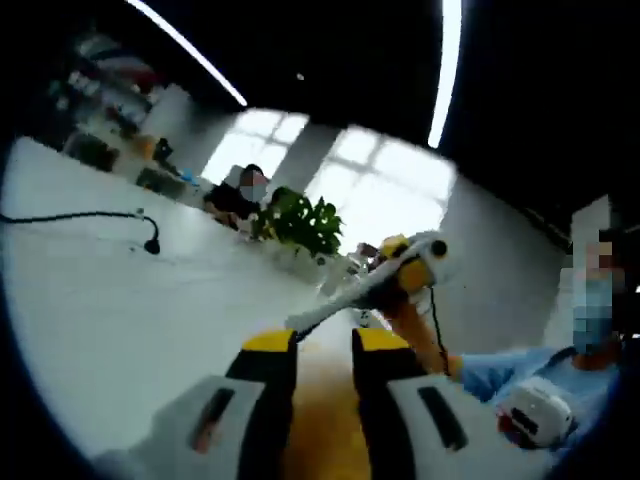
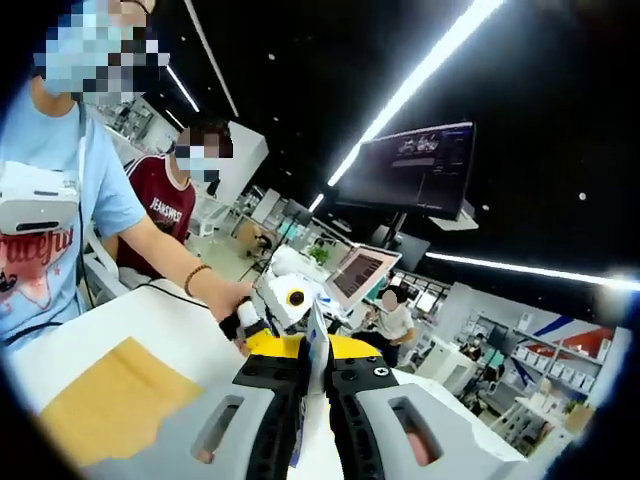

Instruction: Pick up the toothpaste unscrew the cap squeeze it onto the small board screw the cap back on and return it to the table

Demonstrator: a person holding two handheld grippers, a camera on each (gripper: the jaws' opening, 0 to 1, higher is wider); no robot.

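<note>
Toothpaste tube (image 2: 312, 365) pinched flat end-first between the right gripper (image 2: 316, 385) jaws, raised over the brown small board (image 2: 110, 395), presumably to free its cap end for the left gripper (image 1: 325, 345) (jaws a narrow gap apart, nothing seen between). Near left: white table (image 1: 110, 300) with a black cable (image 1: 100, 216); far off, a potted plant (image 1: 297, 222) and seated people, none in the way.

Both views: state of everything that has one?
right hand-held gripper: shut on toothpaste tube
toothpaste tube: held off the table, cap state unclear
left hand-held gripper: jaws apart, tube end at their tips, grip unclear
small board: flat on the table, no paste seen on it
cable: lying loose on the table
monitor: on
laptop: open, screen lit
</note>
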